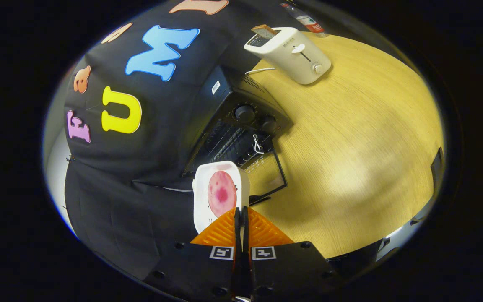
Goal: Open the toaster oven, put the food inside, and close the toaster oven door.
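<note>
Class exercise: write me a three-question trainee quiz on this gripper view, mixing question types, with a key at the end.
1. True or false: the toaster oven door is shut.
2. What does the gripper hold? A) a white plate of pink food B) a bottle C) nothing
3. Fill in: a slice of bread sticks out of the white ____ on the wooden table.

Key: 1 false, the door hangs open; 2 A, fingers shut on the plate's edge; 3 toaster.
</note>
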### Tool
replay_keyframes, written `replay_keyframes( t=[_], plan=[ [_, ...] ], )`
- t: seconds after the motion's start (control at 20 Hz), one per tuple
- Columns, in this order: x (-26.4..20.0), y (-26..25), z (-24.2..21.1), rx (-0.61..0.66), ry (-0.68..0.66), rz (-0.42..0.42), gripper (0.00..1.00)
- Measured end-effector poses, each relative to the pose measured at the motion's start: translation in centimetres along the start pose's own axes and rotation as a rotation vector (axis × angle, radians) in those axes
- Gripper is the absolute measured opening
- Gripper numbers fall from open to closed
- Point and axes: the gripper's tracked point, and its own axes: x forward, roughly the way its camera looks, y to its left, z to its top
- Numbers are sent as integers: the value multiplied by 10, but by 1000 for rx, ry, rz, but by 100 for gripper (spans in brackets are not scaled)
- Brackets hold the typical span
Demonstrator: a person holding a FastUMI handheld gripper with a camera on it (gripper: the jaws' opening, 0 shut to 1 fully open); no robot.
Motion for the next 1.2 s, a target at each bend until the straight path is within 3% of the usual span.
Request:
replay_keyframes(
  t=[0.6, 0.85, 1.2],
  plan=[
    [110, 11, 24, 181, -90, -15, 2],
    [143, 21, 45, 315, -192, 20, 2],
    [180, 39, 61, 397, -306, 75, 2]
  ],
)
